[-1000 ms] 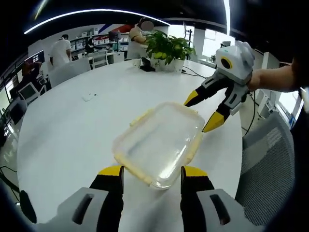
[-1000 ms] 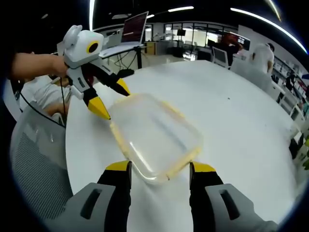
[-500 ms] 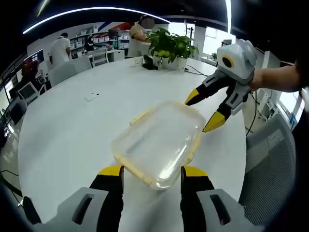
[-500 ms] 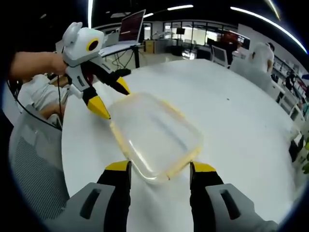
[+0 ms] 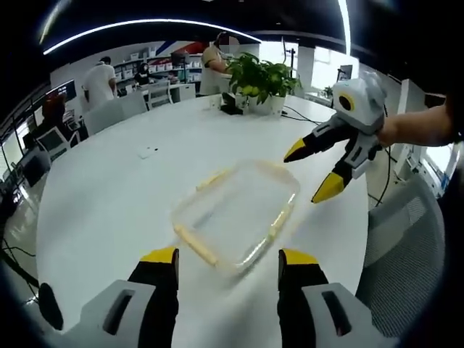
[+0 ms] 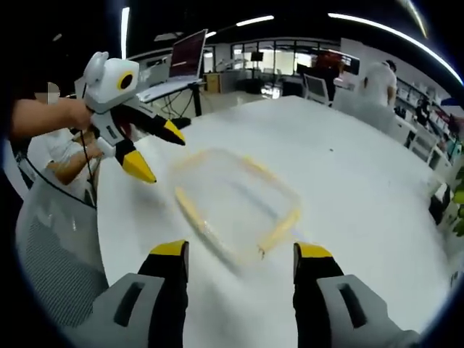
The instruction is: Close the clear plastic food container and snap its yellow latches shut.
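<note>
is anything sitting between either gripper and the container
Nothing visible. The container lies alone on the white table, with bare tabletop between it and the open left gripper and open right gripper.

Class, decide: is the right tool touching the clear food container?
Apart. In the left gripper view, white table shows between the right tool and the container.

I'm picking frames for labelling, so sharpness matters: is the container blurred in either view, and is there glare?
Left gripper view: container motion-smeared, yellow latches streaked; ceiling light strips glare brightly. Right gripper view: container equally smeared, white table washed out; own jaws sharp in both.
</note>
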The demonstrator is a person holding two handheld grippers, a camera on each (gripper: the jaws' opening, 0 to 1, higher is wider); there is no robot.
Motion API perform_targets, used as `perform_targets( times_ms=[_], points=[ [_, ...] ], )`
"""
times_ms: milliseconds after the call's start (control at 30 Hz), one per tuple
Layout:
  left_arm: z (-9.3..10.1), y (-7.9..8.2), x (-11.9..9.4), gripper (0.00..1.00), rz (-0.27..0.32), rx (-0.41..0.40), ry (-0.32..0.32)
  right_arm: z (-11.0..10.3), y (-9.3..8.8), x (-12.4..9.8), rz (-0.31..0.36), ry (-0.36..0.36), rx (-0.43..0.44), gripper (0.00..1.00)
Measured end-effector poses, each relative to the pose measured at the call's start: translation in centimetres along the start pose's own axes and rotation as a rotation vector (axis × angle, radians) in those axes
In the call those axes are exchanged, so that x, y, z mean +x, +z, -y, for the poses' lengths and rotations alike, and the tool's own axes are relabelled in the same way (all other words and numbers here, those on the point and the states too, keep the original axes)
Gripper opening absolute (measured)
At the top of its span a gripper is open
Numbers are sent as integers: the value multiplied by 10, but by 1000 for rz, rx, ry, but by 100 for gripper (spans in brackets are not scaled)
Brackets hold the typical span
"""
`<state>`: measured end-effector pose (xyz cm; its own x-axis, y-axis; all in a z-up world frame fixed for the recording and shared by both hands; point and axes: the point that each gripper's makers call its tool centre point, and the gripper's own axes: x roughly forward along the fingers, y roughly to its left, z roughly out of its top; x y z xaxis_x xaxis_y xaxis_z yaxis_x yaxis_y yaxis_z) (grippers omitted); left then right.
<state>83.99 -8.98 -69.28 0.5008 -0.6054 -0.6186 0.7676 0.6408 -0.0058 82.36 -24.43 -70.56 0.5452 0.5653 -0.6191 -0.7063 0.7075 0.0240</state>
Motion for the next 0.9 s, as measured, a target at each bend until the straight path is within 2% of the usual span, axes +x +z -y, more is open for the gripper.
perform_targets(
  times_ms=[200,467,600,800,900],
  points=[
    [6,-5,-20,56,46,-24,31,-2,0,-19,55,-37,19,62],
    [14,-19,-48,63,92,-79,87,-6,-12,-51,108,-91,51,67],
    [23,-26,-59,69,125,-108,113,-14,-22,-63,134,-109,56,74],
    [35,-38,-73,77,131,-100,139,-28,-33,-73,132,-104,23,83],
    [36,-42,-79,86,138,-106,165,-32,-35,-77,144,-104,19,86]
  ],
)
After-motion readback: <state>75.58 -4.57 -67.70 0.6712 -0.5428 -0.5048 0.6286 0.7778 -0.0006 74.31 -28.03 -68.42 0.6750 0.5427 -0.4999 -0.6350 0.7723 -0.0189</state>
